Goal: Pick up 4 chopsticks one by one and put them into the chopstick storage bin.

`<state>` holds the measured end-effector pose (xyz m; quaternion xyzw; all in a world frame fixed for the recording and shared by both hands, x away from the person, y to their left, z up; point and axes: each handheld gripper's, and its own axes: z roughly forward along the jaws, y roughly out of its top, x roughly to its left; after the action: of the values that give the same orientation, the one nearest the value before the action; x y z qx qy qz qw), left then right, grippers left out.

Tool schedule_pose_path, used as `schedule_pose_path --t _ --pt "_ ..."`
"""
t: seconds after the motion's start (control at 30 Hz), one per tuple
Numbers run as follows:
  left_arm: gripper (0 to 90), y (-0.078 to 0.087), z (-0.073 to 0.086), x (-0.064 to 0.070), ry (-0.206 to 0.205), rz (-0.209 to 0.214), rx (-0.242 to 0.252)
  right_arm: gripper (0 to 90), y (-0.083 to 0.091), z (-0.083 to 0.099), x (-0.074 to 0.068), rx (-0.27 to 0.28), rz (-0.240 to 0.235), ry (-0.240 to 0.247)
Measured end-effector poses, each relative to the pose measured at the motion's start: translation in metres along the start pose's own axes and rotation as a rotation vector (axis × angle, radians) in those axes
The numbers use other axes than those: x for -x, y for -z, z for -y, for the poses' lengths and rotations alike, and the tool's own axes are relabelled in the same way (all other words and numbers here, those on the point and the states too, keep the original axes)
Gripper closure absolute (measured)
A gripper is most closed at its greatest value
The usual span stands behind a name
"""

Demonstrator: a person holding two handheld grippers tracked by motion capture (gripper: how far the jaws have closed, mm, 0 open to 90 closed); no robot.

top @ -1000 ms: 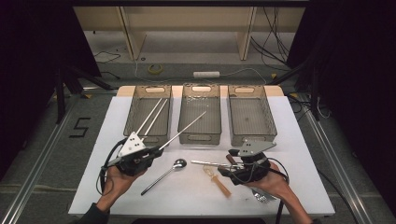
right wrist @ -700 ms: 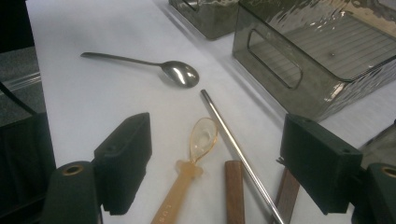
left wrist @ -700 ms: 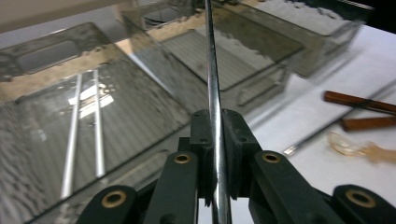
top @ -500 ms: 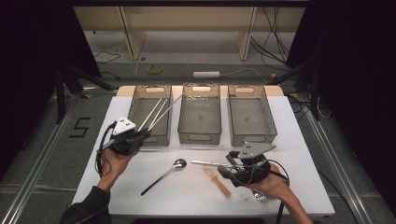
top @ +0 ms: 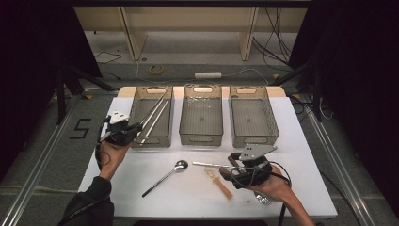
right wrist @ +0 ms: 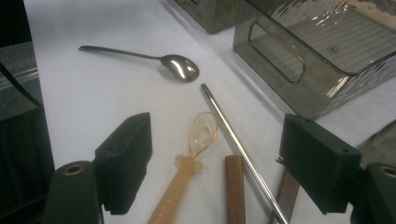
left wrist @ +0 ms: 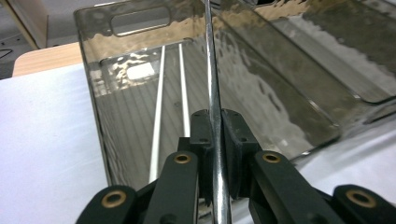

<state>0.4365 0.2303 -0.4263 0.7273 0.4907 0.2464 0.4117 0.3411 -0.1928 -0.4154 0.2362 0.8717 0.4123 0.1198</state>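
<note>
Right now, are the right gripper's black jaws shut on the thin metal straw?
No, the right gripper stands open, its jaws wide apart, with the thin metal straw lying on the white table between them.

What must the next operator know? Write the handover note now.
Left tongs: shut on a metal stick, held over the left bin.
Right tongs: open, low over the table, gripping nothing.
Done: two white sticks lie in the left bin.
Left: release the held stick, probably into that bin. On the table are a second metal stick, an amber spoon, a wooden handle and a metal spoon, all likely to be sorted into bins.
</note>
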Motion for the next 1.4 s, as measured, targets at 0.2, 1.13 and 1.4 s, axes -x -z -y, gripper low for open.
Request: schedule_pose_path --t 0.2,1.13,1.4 --pt "82.6 -0.011 -0.002 -0.006 0.016 -0.018 -0.029 26.6 0.000 0.000 0.000 0.000 -0.002 0.000" --pt "47.0 -0.013 -0.006 -0.008 0.077 -0.003 -0.051 27.0 0.000 -0.002 0.006 -0.023 0.027 0.008" --pt "30.8 0.012 -0.004 0.011 0.061 0.097 -0.005 30.2 -0.001 -0.004 0.020 -0.135 0.048 0.035"
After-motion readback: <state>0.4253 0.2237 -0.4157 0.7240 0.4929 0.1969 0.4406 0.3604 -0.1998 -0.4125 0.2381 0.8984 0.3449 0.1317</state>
